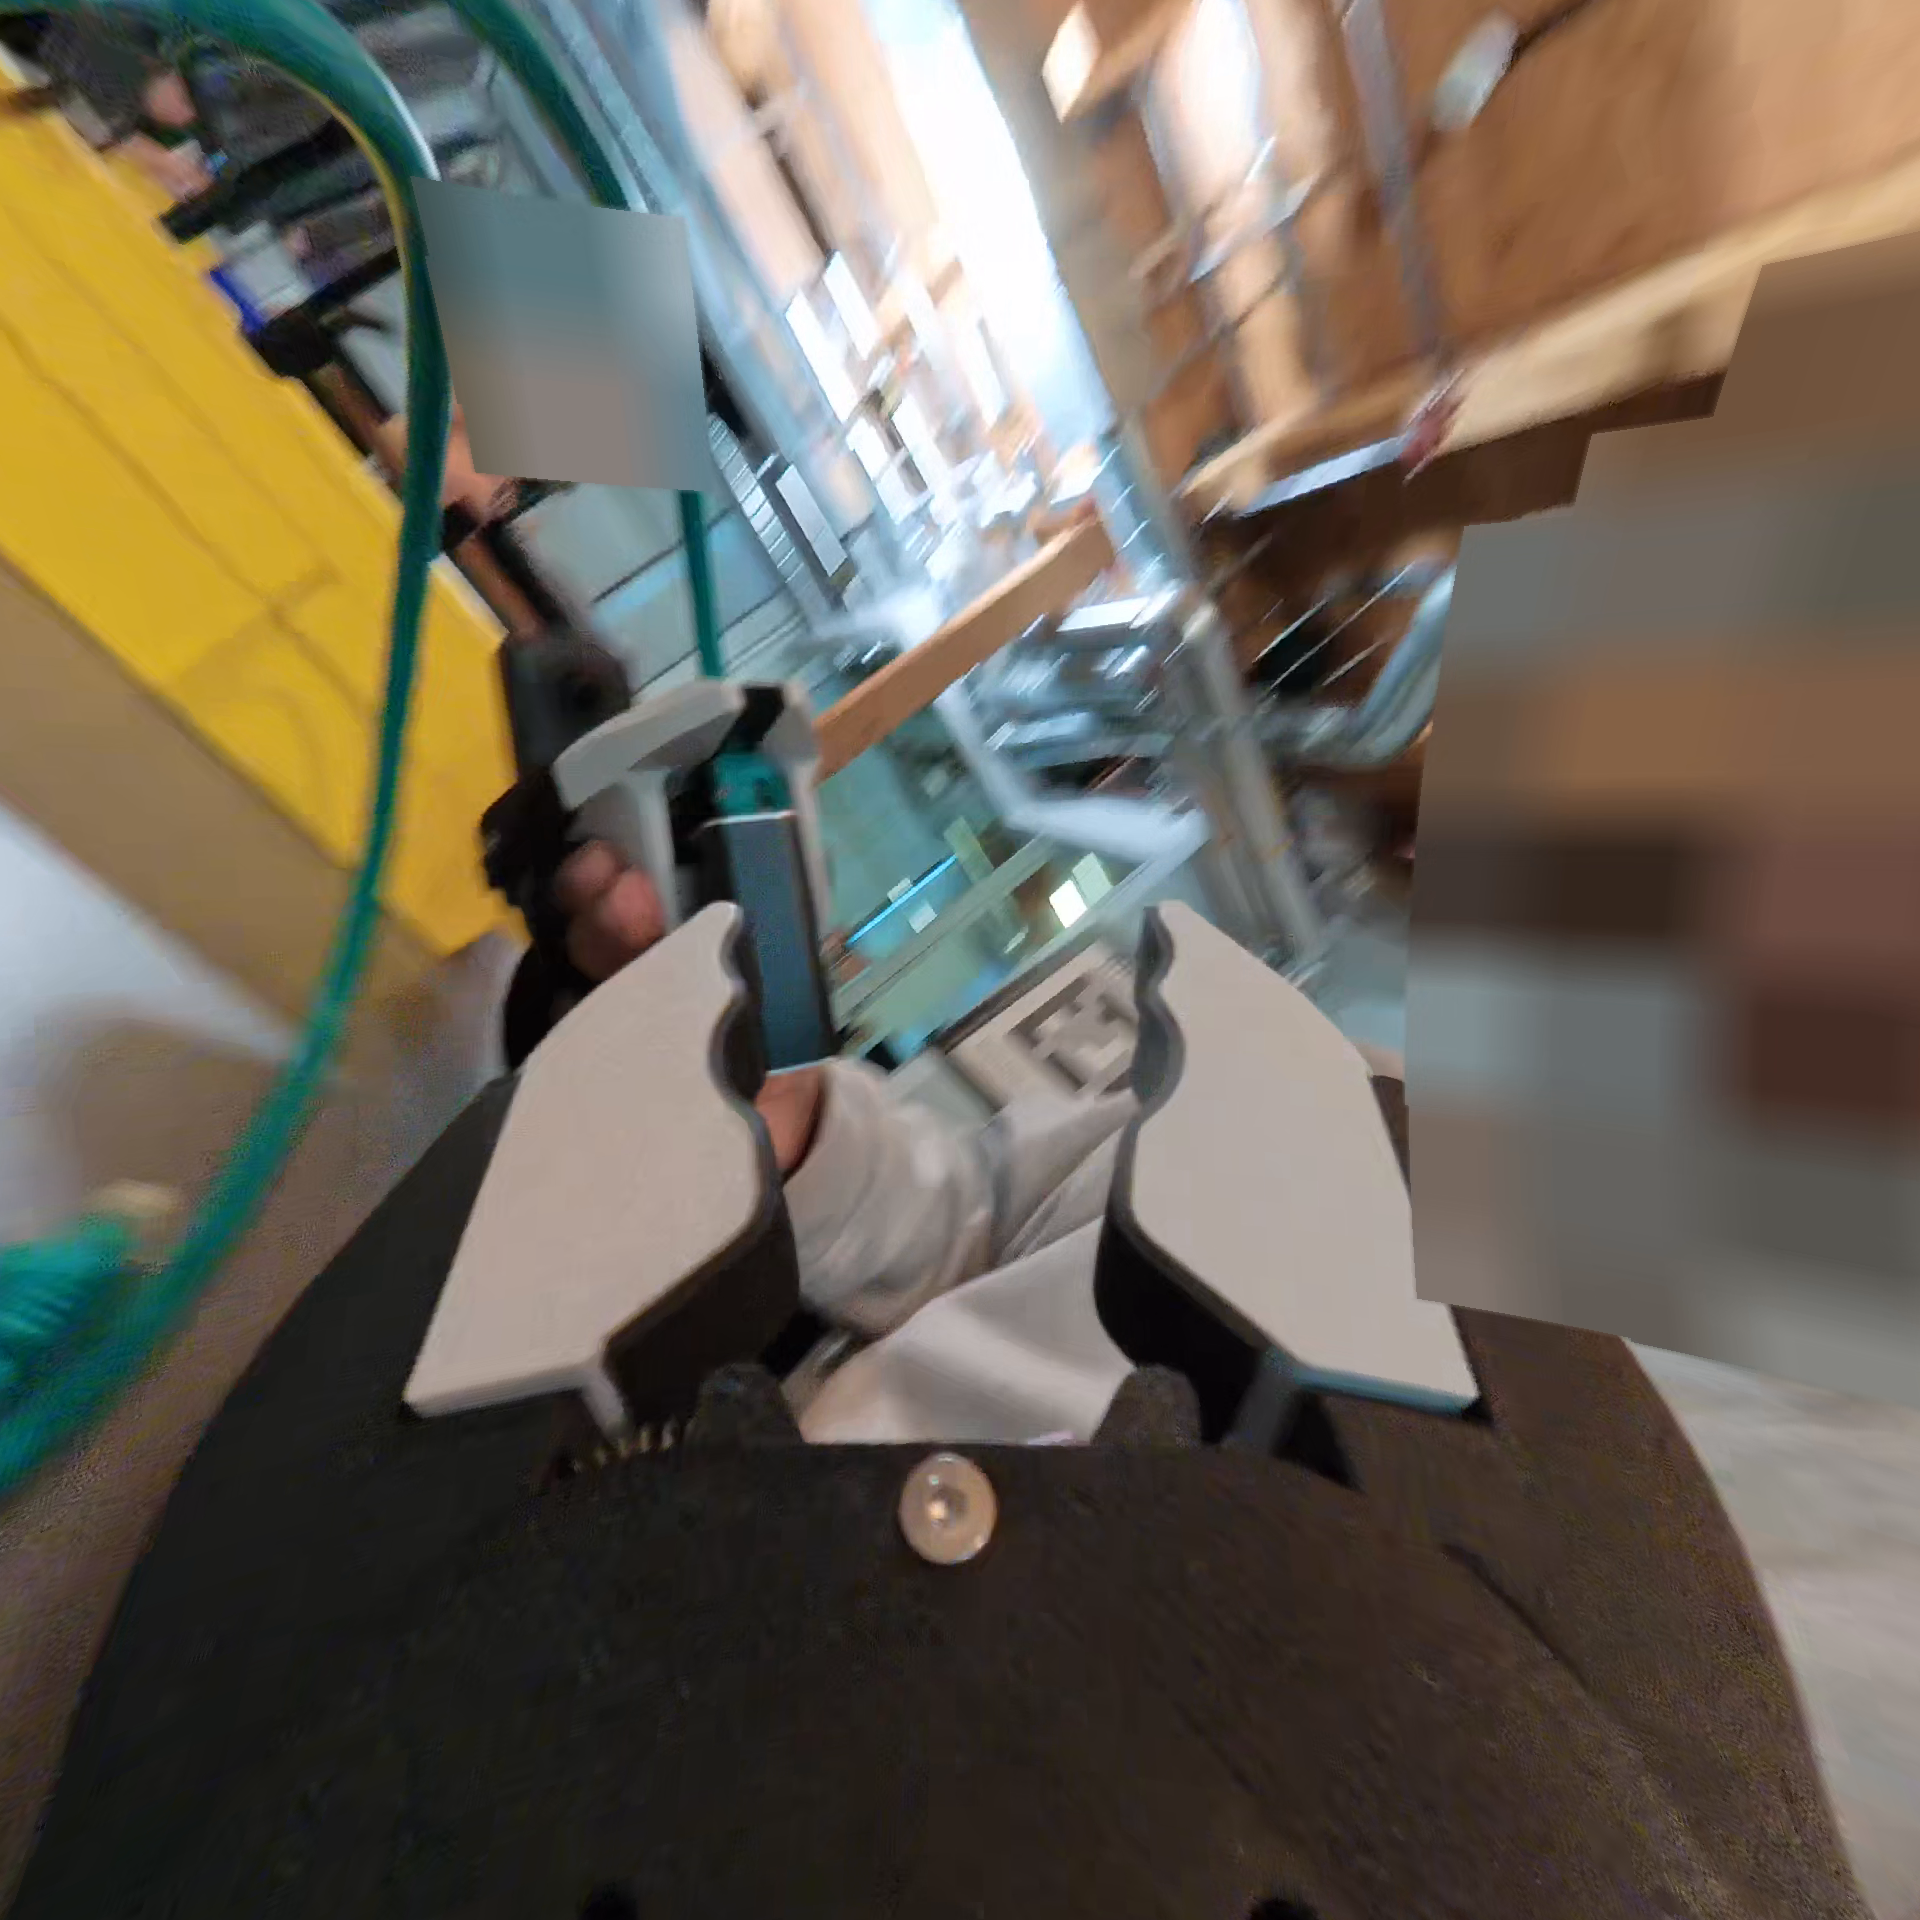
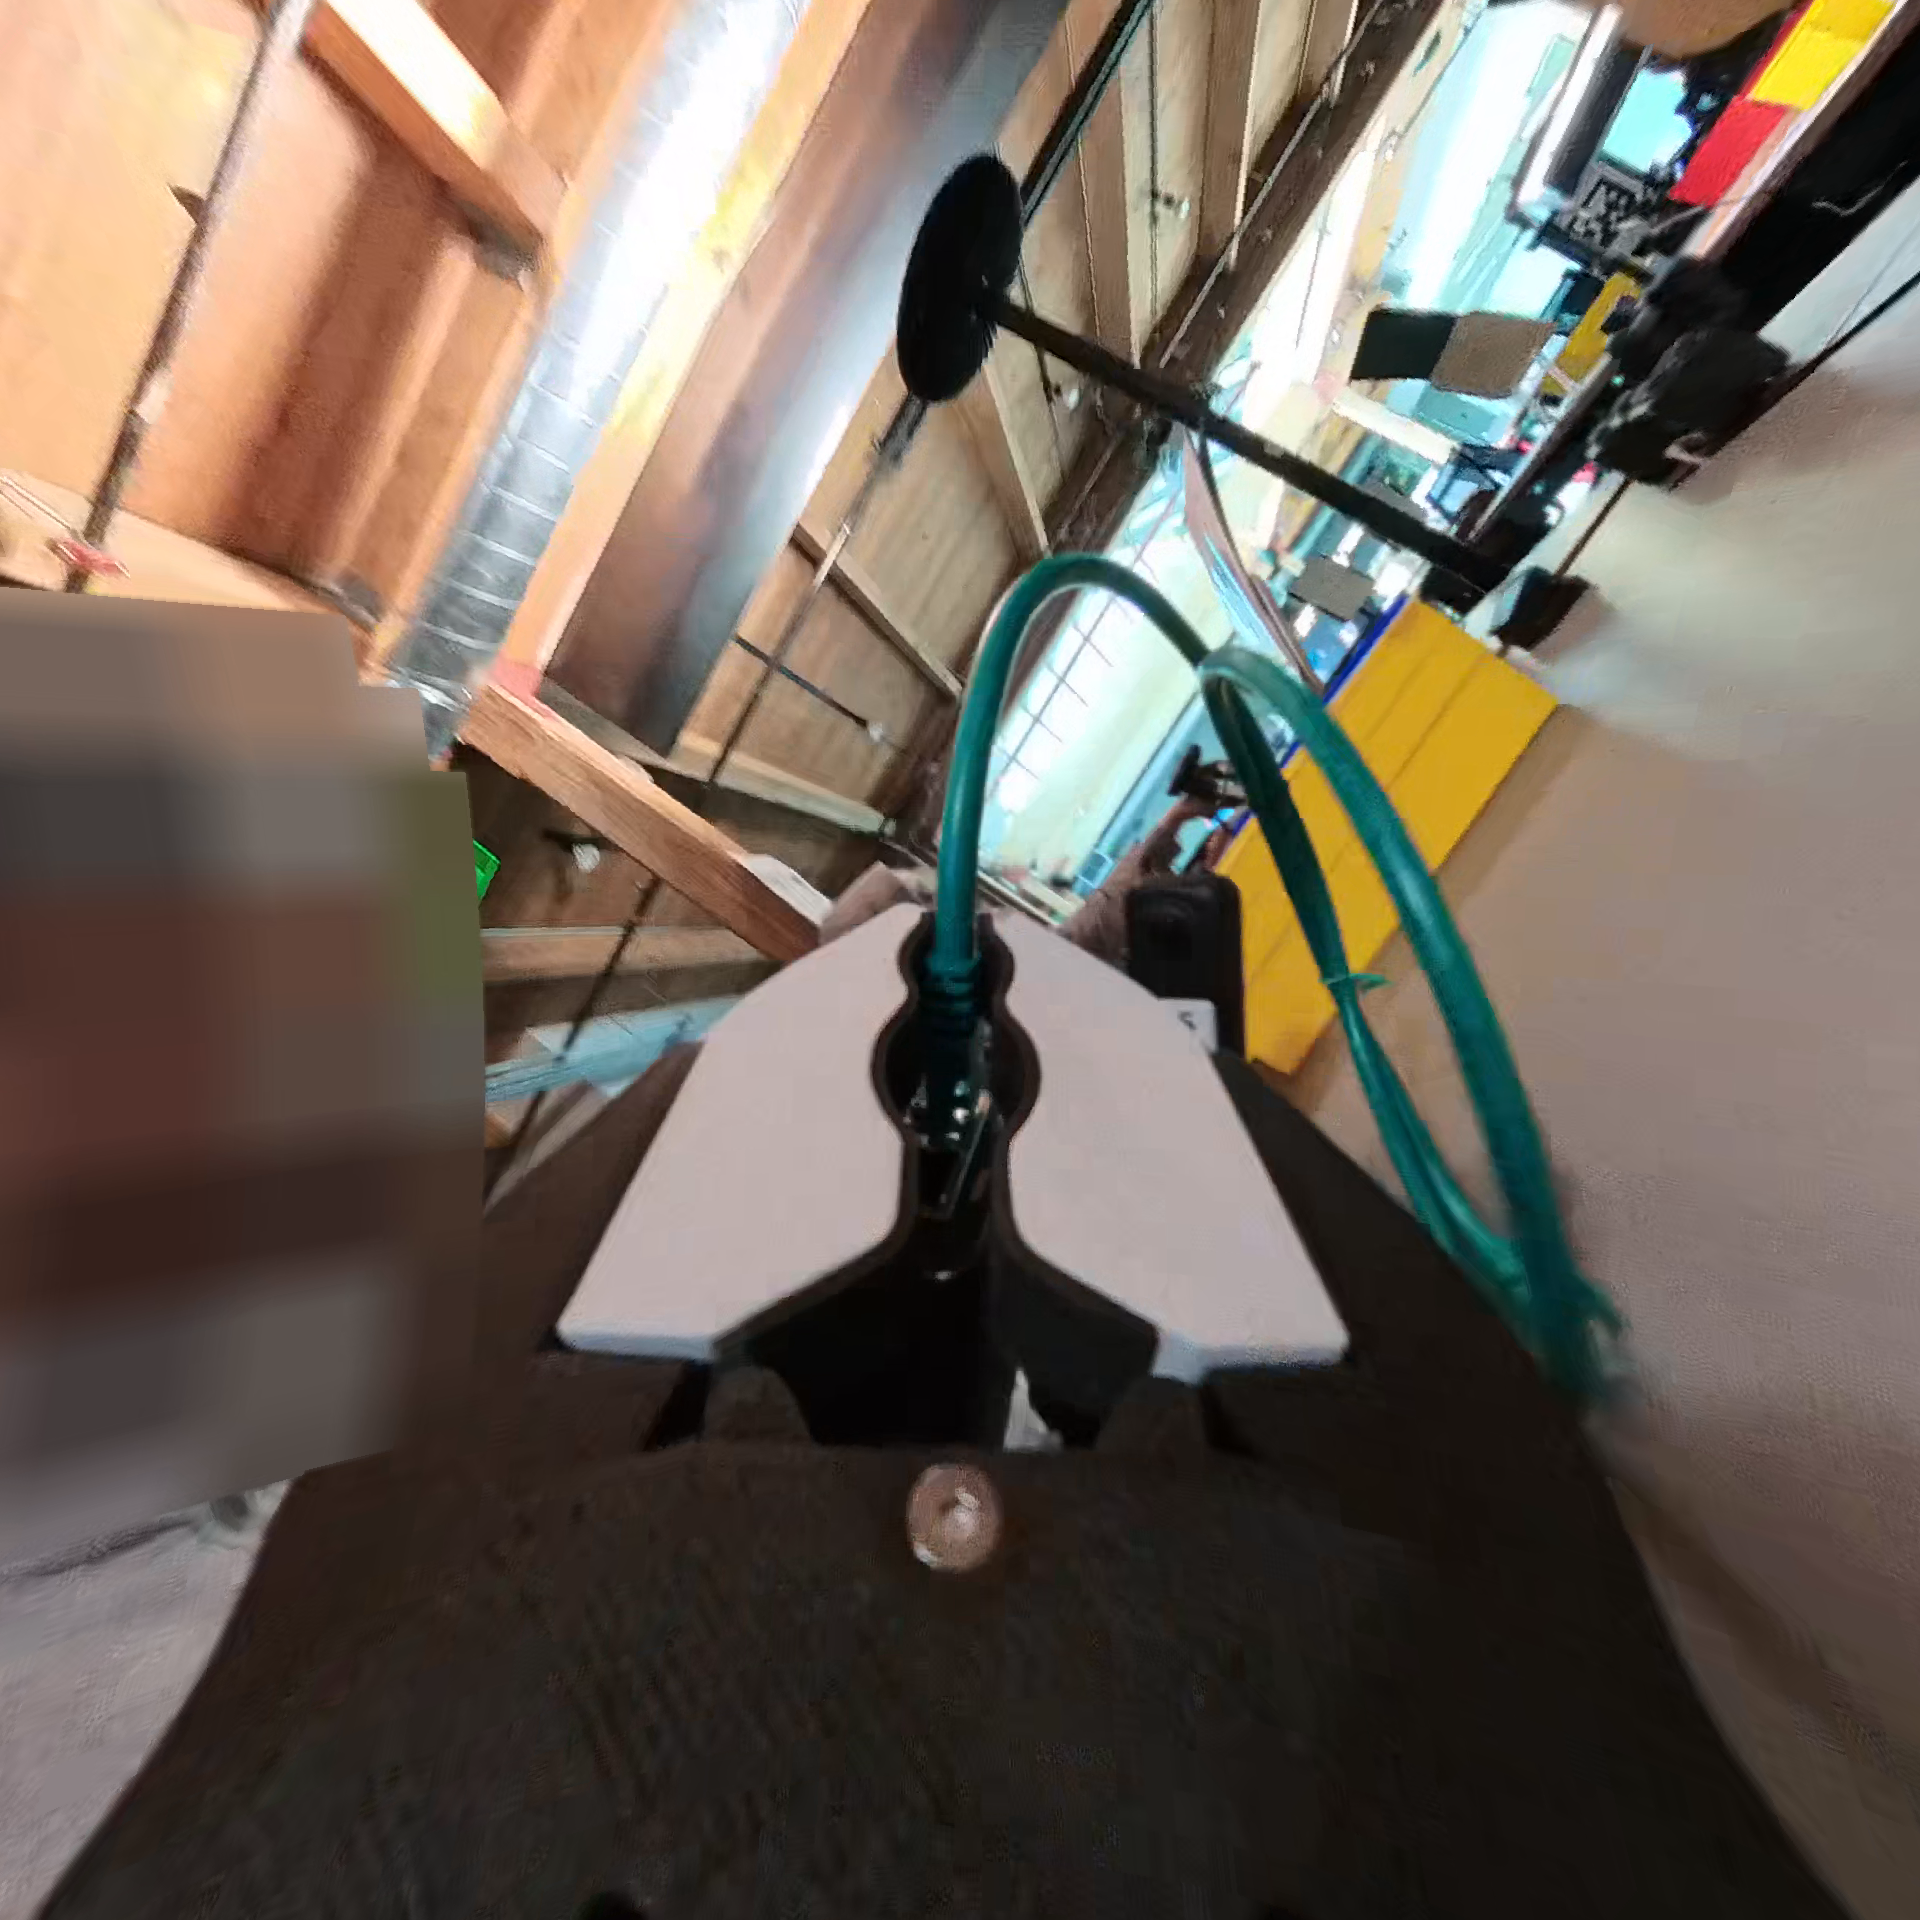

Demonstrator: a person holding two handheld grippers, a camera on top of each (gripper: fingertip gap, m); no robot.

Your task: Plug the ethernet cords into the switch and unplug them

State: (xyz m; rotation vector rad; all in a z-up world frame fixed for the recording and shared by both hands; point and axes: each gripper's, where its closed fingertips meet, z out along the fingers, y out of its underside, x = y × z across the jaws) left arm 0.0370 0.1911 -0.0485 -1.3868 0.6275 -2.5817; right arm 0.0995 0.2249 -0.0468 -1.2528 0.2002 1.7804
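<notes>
My right gripper (image 2: 951, 935) is shut on the plug end (image 2: 948, 1091) of a green ethernet cord (image 2: 961, 790). The cord rises from between the fingers, arcs over and loops down to the right. My left gripper (image 1: 940, 987) is open and empty. In the left wrist view the right gripper (image 1: 740, 732) shows ahead of it, held in a person's hand, with the green plug (image 1: 743, 795) pinched in it. The cord (image 1: 400, 623) loops up and around to the left and ends in a bundle (image 1: 52, 1309) at the left edge. No switch shows in either view. Both views are tilted and blurred.
A yellow bin (image 1: 187, 499) stands to the left, also in the right wrist view (image 2: 1382, 810). A black stand with a round disc (image 2: 961, 281) rises ahead. Wooden shelving and cardboard boxes (image 1: 1558, 208) fill the background. A grey sleeve (image 1: 935, 1195) lies between the left fingers.
</notes>
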